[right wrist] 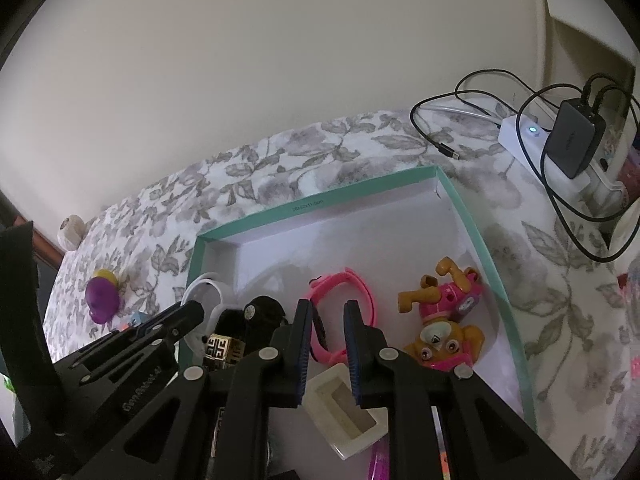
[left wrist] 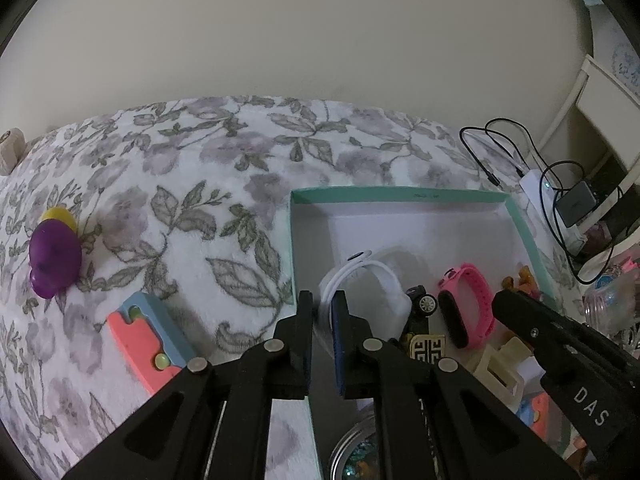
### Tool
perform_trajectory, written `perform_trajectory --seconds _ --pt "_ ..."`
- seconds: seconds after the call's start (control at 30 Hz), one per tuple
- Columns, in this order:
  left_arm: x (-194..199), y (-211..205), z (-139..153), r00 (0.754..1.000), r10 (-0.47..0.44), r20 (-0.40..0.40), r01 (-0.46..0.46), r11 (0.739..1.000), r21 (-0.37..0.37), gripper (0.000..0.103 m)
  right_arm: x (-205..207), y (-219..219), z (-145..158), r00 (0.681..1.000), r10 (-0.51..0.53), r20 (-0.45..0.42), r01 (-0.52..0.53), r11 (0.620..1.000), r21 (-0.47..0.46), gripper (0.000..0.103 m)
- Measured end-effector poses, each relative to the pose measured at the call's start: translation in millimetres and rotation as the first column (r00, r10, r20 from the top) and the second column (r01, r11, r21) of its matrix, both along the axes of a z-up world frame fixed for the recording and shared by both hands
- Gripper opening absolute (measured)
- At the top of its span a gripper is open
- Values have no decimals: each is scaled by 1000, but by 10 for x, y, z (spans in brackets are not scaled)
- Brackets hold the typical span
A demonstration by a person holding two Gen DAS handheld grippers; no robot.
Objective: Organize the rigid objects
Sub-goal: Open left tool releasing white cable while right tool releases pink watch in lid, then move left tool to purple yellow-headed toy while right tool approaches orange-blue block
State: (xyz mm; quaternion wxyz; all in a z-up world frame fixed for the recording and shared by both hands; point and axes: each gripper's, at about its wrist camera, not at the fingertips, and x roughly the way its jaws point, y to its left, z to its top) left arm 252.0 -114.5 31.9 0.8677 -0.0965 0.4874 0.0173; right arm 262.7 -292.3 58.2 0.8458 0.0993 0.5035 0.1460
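A: Both sets of tongs, left tongs (left wrist: 323, 300) and right tongs (right wrist: 328, 312), are nearly closed and hold nothing.

B: Which piece goes next?

A: Probably the purple toy (left wrist: 54, 256) at the frame's left edge, on the floral blanket (left wrist: 224, 168) outside the teal box (left wrist: 400, 195). Open wide first, then close across its middle.

We read the white letters "DAS" on the black body of the right gripper (left wrist: 504, 300) in the left wrist view. Small print on the far wall of the teal cardboard box (right wrist: 308, 209) is too blurred to read.
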Motion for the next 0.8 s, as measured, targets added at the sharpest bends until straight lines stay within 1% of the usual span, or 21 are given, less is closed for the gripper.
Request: perform_trajectory --seconds 0.07,0.1,0.13,0.17,0.2,0.3,0.4,0.43,0.47,0.5,0.53,0.57,0.67,0.73,0.8 --pt "-12 0 26 1000 -7 -1 7 1000 -15 17 -8 -10 13 1000 -2 1 2 1000 -5 22" --pt "-22 -2 48 1000 -9 2 9 1000 -16 20 -14 -16 21 1000 -5 2 5 1000 -6 28" --pt "-31 -4 72 1000 -7 5 7 1000 -8 27 -17 -22 29 1000 -7 2 7 1000 -7 32" --pt "-39 -1 94 1000 -4 9 4 1000 -2 31 -21 -28 36 1000 -9 3 9 1000 -8 41" --pt "-47 7 116 1000 -2 14 2 1000 -2 32 -25 -32 45 1000 -9 5 9 1000 -8 42" --pt "-66 66 181 1000 17 14 -17 1000 -15 32 -37 -38 81 1000 -8 11 8 1000 -13 42" --pt "-78 127 224 999 38 13 -37 999 -10 33 -48 -42 122 1000 -7 15 7 1000 -18 42" --pt "-83 147 236 999 46 12 -46 999 -6 36 -54 -43 136 1000 -7 17 7 1000 -22 42" --pt "-88 171 246 998 57 10 -57 998 -2 44 -57 -42 145 1000 -8 17 8 1000 -27 44" --pt "-95 198 255 998 70 6 -70 998 1 48 -64 -41 156 1000 -10 16 11 999 -35 55" --pt "-105 216 260 997 79 4 -79 997 2 59 -67 -40 165 1000 -13 16 13 999 -42 62" --pt "-114 244 265 996 92 2 -92 996 4 67 -75 -40 180 1000 -14 21 15 999 -46 70" --pt "-133 303 267 993 121 -13 -121 992 31 74 -89 -44 206 1000 -14 25 16 998 -58 72" --pt "-142 331 258 990 138 -25 -137 989 59 78 -93 -38 207 1000 -14 26 16 997 -70 76" --pt "-145 356 240 988 152 -33 -149 986 79 79 -94 -28 199 1000 -9 25 11 997 -83 77"
